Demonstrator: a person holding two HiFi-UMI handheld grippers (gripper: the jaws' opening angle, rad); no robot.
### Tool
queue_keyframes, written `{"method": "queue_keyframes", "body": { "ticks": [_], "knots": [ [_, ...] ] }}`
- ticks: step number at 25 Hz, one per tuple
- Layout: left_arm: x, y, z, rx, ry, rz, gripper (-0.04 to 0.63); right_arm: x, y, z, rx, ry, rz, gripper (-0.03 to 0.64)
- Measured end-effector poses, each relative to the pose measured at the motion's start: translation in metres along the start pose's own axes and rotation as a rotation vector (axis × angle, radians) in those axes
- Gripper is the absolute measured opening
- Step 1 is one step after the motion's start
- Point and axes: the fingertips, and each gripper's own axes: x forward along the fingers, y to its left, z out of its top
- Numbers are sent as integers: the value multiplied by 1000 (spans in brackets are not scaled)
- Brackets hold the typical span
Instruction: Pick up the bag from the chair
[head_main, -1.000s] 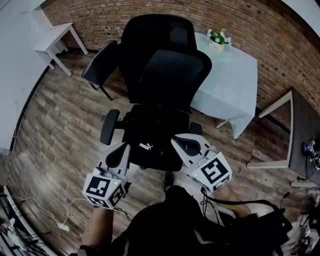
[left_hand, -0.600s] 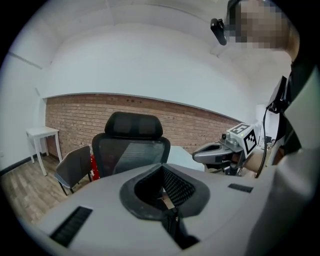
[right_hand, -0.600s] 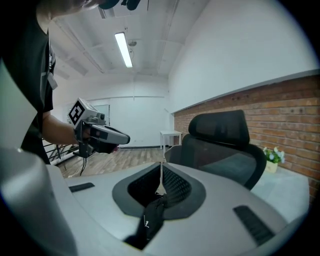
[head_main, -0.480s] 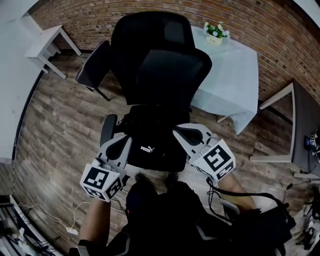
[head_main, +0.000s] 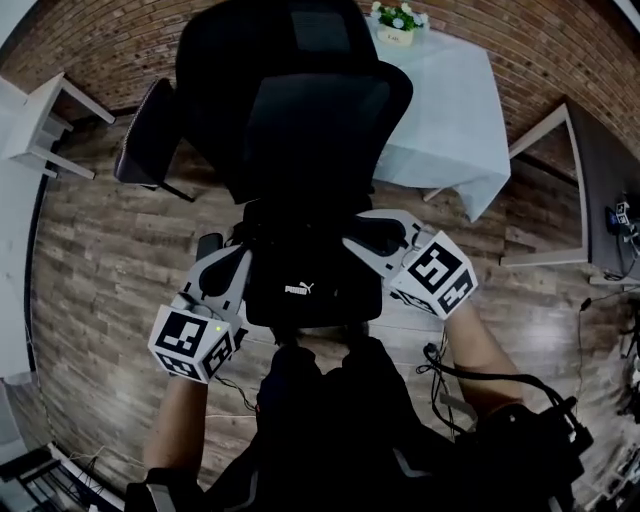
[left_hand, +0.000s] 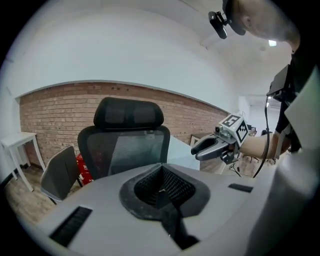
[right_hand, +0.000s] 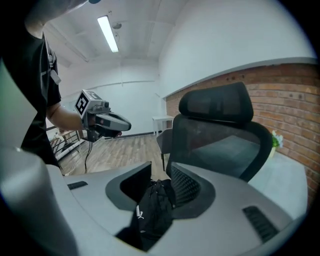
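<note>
**Claws flank the bag (head_main: 300, 288) on the chair (head_main: 300, 120)**

The black bag lies on the chair's seat, at the centre of the head view. The left claw (head_main: 238, 265) sits at the bag's 9 o'clock, its jaws pressed together on nothing. The right claw (head_main: 358, 240), at the bag's 2 o'clock, has just been parting its jaws. The bag shows in the gap, ungripped.
</note>
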Motion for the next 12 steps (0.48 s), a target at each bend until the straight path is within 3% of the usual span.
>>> {"method": "queue_keyframes", "body": {
  "ticks": [7,12],
  "knots": [
    [33,33,-23,11,30,-114,2,34,-17,-28,25,103,-15,141],
    [62,46,-64,36,136,-222,2,67,-19,-66,57,199,52,192]
  ]
}}
